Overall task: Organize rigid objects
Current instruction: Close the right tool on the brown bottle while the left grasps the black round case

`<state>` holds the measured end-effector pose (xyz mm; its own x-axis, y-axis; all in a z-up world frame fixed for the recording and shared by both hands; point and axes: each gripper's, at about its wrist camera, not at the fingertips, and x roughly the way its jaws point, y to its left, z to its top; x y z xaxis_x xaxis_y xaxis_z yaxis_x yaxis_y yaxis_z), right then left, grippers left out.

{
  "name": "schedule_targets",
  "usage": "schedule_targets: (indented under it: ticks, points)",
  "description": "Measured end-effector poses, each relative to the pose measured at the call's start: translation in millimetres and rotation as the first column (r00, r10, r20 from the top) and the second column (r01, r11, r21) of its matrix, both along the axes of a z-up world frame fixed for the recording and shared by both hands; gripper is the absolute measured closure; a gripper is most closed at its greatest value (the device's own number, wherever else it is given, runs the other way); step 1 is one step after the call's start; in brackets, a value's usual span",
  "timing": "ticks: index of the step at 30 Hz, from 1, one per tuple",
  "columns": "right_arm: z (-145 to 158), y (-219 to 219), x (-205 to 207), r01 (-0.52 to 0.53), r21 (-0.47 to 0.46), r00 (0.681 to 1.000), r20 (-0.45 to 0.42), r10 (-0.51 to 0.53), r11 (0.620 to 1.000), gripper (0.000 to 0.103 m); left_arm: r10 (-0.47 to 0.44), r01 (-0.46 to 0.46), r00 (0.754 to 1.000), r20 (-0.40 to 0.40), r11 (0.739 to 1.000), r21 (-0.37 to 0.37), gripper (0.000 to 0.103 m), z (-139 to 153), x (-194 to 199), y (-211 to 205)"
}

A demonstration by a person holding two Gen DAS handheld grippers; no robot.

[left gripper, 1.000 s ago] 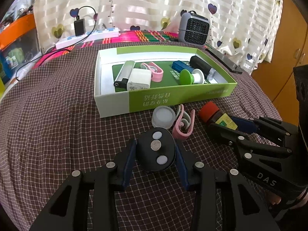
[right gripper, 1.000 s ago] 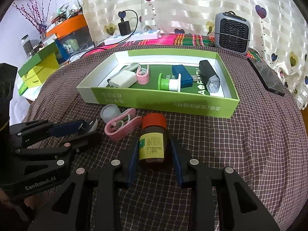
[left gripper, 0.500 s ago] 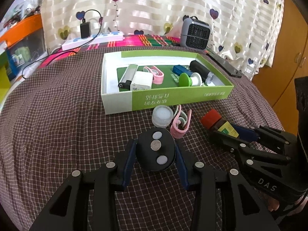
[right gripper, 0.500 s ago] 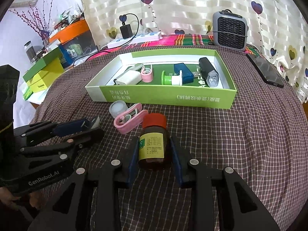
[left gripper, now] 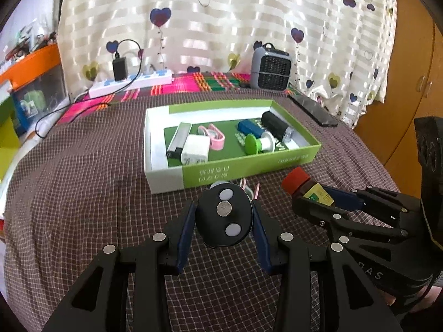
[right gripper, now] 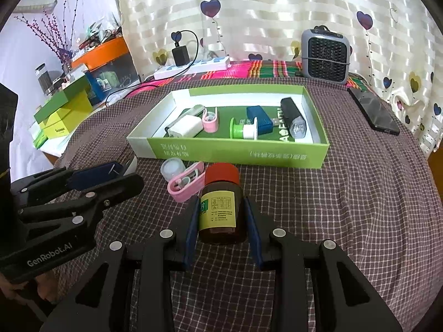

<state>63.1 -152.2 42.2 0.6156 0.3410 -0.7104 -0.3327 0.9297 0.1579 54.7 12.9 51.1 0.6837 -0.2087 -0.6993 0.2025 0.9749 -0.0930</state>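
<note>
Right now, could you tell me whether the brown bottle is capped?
Capped: the brown bottle carries its red cap, held between the right gripper's pads.

A: What do the claws look like?
B: The left claw (left gripper: 224,218) and right claw (right gripper: 223,218) are both black frames with triangular cutouts, round silver screws and dark blue pads.
A: Any markings?
B: White lettering, "GenRobot.AI" on the left, "DAS" on the right.

Left gripper (left gripper: 223,222) angled down, fingers clamped; right gripper (right gripper: 223,222) angled down, fingers clamped, alongside.
</note>
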Motion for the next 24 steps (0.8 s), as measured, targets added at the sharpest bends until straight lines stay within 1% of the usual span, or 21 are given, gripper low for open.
schedule_targets:
  ticks: [14, 24]
  points:
    - [19.4, -0.2, 15.4, 0.006, 0.004, 0.999, 0.047, -0.007, 1.000, 0.070, 0.003, -0.003, 0.999, 0.041, 1.000, 0.006, 0.064, 17.3, 22.7, 6.0]
    - [24.4, -2.2, 34.0, 0.005, -0.001, 0.999, 0.050, -0.005, 1.000, 0.070, 0.010, -0.009, 1.000, 0.025, 0.999, -0.034, 0.064, 17.5, 50.2, 13.6]
